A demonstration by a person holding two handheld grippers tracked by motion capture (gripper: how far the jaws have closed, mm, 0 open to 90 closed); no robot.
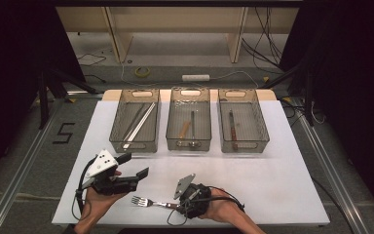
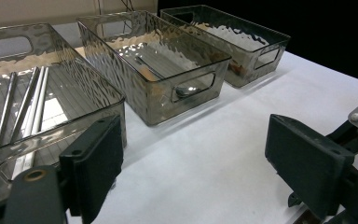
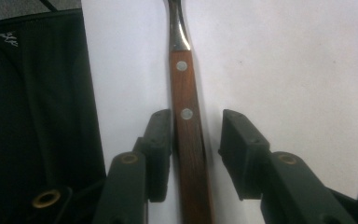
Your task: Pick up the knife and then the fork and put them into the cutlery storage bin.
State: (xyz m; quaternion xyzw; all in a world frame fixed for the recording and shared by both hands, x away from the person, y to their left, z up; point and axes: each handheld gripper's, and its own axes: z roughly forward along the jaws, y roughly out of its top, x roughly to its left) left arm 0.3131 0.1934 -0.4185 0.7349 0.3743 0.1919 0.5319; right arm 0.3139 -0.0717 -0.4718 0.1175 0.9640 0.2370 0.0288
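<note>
A person's left gripper [image 1: 135, 165] hovered over the white table [image 1: 282, 165] with its black fingers [image 2: 95, 163] spread wide and nothing between them, pointed toward three smoked, ripple-walled clear plastic bins. The left bin [image 1: 121, 130] held long metal rods [image 1: 139, 122], the middle bin [image 1: 174, 139] a wooden-handled utensil [image 1: 185, 129], and the right bin [image 1: 259, 129] another wooden-handled piece [image 1: 232, 127]. Near the table's front edge lay a steel fork with a riveted reddish-brown wooden handle [image 1: 148, 202], tines pointing left. The right gripper [image 3: 196, 140] sat at the handle's end, fingers [image 3: 242, 144] parted on either side of the wood: one just beside it, the other standing clear, so the fork lay ungripped on the table.
</note>
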